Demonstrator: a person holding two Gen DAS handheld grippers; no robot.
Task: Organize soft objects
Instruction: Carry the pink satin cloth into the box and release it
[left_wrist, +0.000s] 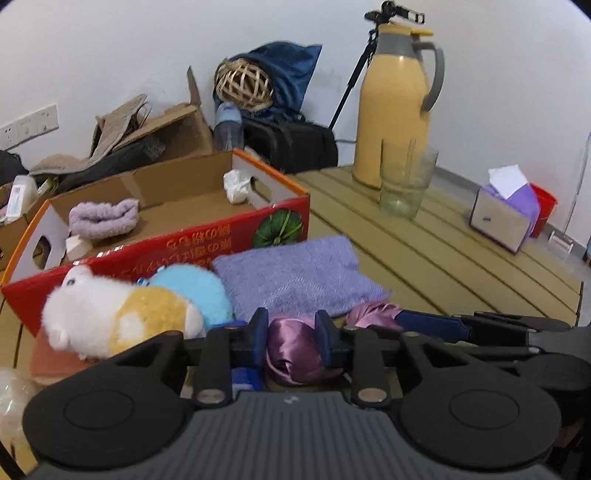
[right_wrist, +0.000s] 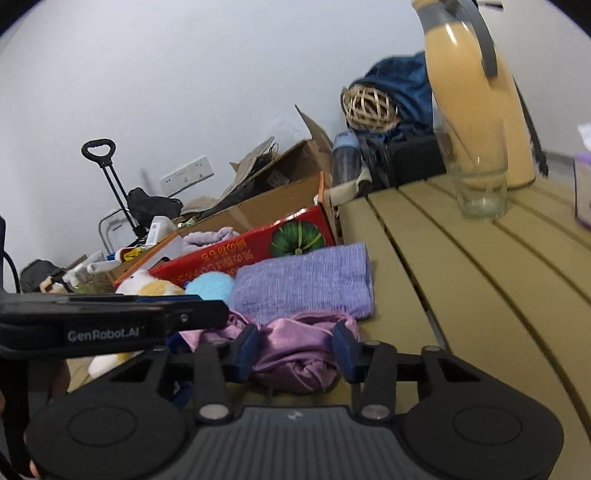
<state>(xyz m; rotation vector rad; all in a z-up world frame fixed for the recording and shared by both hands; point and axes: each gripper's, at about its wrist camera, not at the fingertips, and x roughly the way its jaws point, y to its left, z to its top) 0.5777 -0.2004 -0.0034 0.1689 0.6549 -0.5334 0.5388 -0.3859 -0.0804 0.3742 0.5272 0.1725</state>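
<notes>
So the table (left_wrist: 443, 251) is a tan slatted top, pushed up near a plain white wall (left_wrist: 129, 55) with a socket strip (left_wrist: 27, 125) on it. At the back of the table stands a yellow thermos jug (left_wrist: 395, 107) with a grey handle, with an empty clear glass (left_wrist: 404, 181) right in front of it, and a purple tissue box (left_wrist: 506, 218) off to the right. Behind the table there's a clutter pile: a brown cardboard box (left_wrist: 177, 129), a blue cloth bag (left_wrist: 284, 74) with a wicker ball (left_wrist: 243, 85) against it, a black case (left_wrist: 291, 144), plus a tripod (left_wrist: 354, 74) leaning by the wall.

The red pumpkin-print carton (left_wrist: 177, 240) sits open on the left side of the table. Inside it is a fluffy lilac towel (left_wrist: 101, 218) near the left end and a crumpled white tissue (left_wrist: 236, 184) by the right handle hole.

Just in front of the carton lie a white-and-yellow plush toy (left_wrist: 118, 317), a light blue plush (left_wrist: 195, 291) and a folded purple towel (left_wrist: 295, 277), all touching or nearly so.

Closest to the cameras is a bunched purple satin cloth (left_wrist: 295, 350). The left claw (left_wrist: 291, 339) is clamped on one end of it, and the right claw (right_wrist: 295, 350) has its fingers pressed on either side of the other end, so both are gripping the same cloth.
</notes>
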